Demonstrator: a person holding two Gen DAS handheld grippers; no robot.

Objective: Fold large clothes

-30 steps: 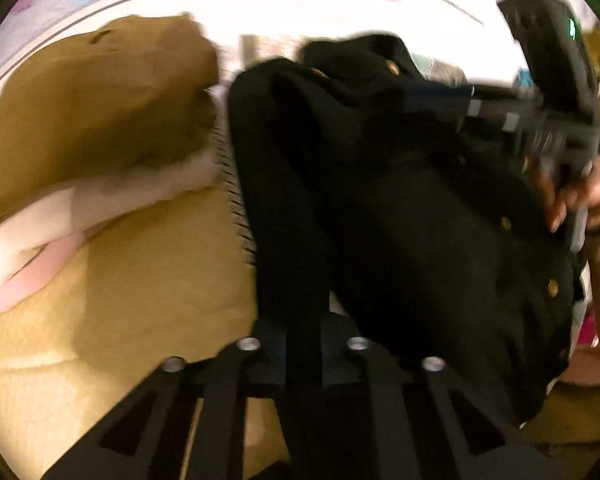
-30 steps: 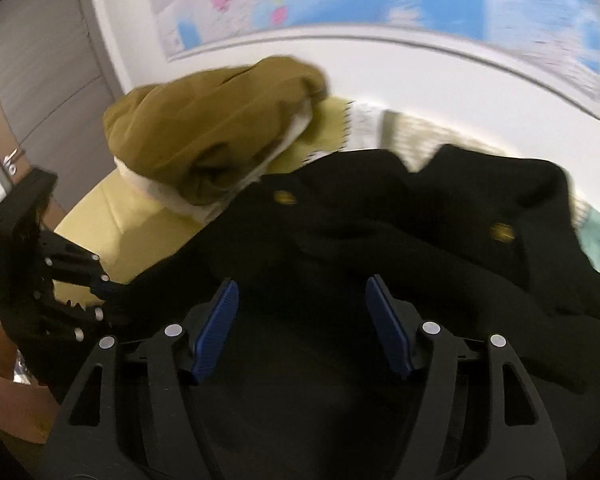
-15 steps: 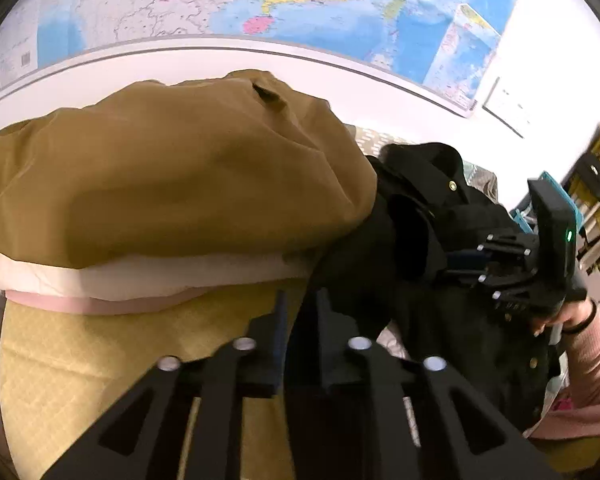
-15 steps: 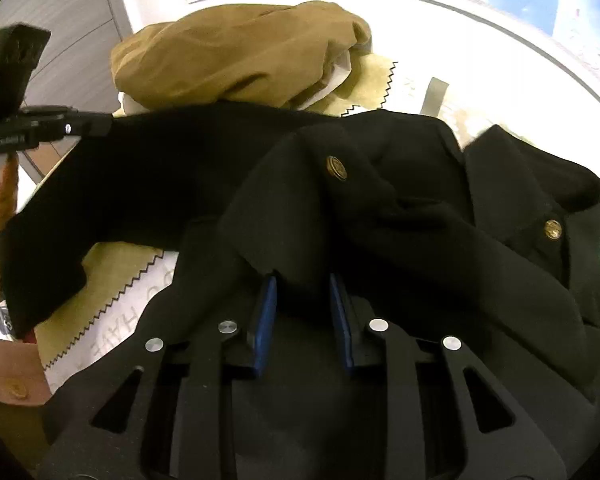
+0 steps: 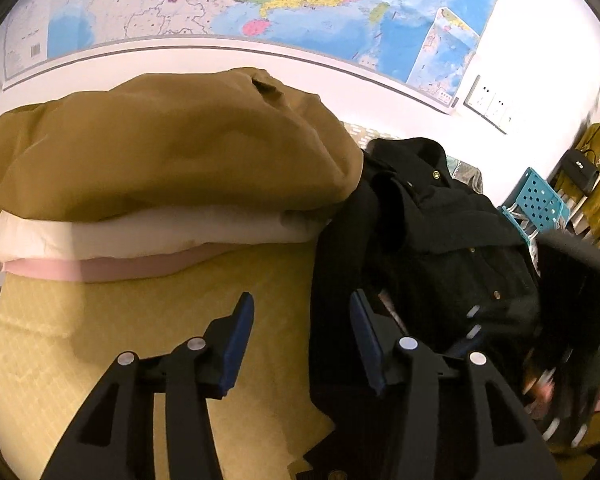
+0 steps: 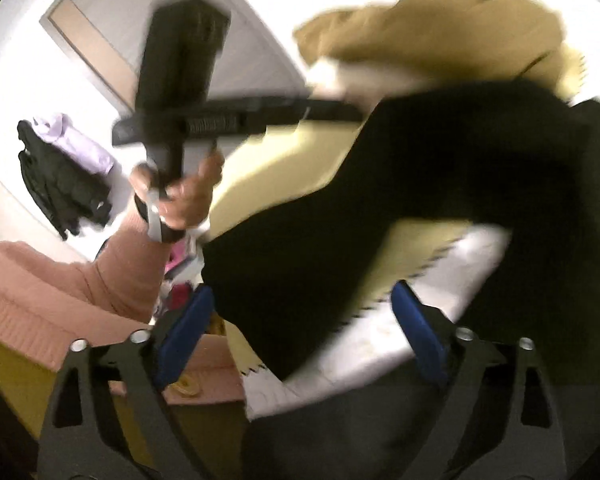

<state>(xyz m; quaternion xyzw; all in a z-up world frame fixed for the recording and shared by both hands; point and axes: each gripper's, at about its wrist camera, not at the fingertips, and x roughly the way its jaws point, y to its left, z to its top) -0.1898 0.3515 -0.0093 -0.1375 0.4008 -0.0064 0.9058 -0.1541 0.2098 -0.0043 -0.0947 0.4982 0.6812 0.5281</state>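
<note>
wall map (image 5: 300,4) lettering unreadable, black coat (image 5: 440,232)

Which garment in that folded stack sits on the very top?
The mustard-brown garment is on top. Beneath it lie a white one and a pink one at the bottom; the black coat lies beside the stack.

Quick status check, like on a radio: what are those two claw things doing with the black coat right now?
Left gripper opening, black coat released. Right gripper opening wide, gripping nothing. Folded pile crowds the coat.
</note>
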